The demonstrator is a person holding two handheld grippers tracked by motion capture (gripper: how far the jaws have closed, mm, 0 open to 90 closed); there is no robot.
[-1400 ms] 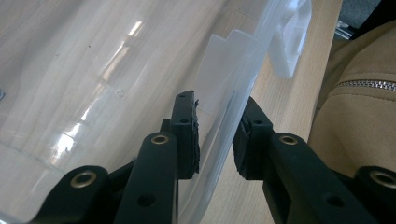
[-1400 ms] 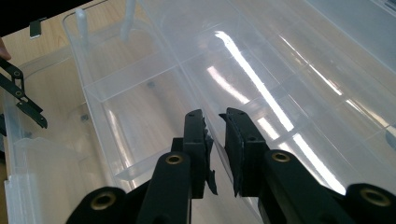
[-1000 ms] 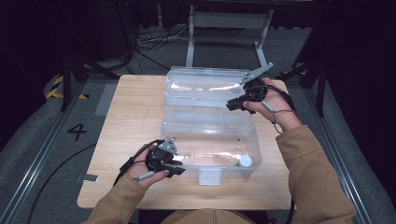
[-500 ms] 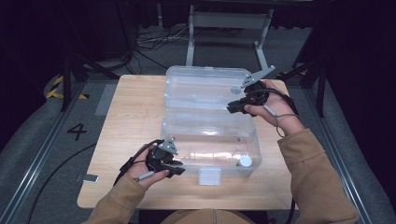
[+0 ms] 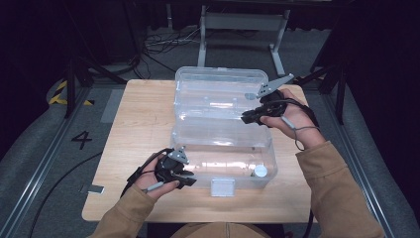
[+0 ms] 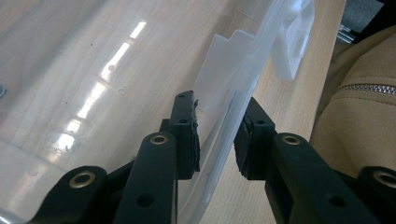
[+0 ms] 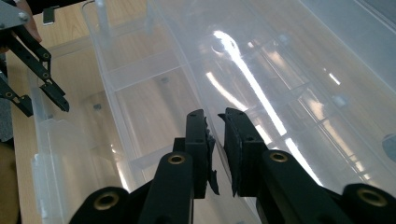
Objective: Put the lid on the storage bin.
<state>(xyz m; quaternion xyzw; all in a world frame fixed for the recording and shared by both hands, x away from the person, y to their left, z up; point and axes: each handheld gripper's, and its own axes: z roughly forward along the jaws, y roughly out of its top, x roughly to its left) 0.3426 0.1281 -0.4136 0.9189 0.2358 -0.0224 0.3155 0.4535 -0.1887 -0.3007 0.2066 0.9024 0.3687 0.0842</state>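
A clear plastic box (image 5: 188,130) stands on the wooden table (image 5: 143,114), its lid (image 5: 218,82) swung open behind it. My left gripper (image 5: 190,180) sits at the box's front left corner. In the left gripper view my left gripper (image 6: 219,106) has its jaws astride the front wall (image 6: 224,88), pads against it. My right gripper (image 5: 246,118) is at the right end of the line where lid and box meet. Seen from the right gripper view, my right gripper (image 7: 215,116) is shut on that clear edge (image 7: 177,60); my left gripper (image 7: 44,107) shows far off.
A small white round cap (image 5: 260,171) lies inside the box at its front right. A white latch (image 5: 221,187) hangs on the front wall. Dividers (image 7: 140,70) split the box into compartments. Bare wood lies left of the box; metal frame legs (image 5: 237,22) stand beyond the table.
My right gripper has shifted slightly toward the person along the lid's edge. The left gripper has kept still.
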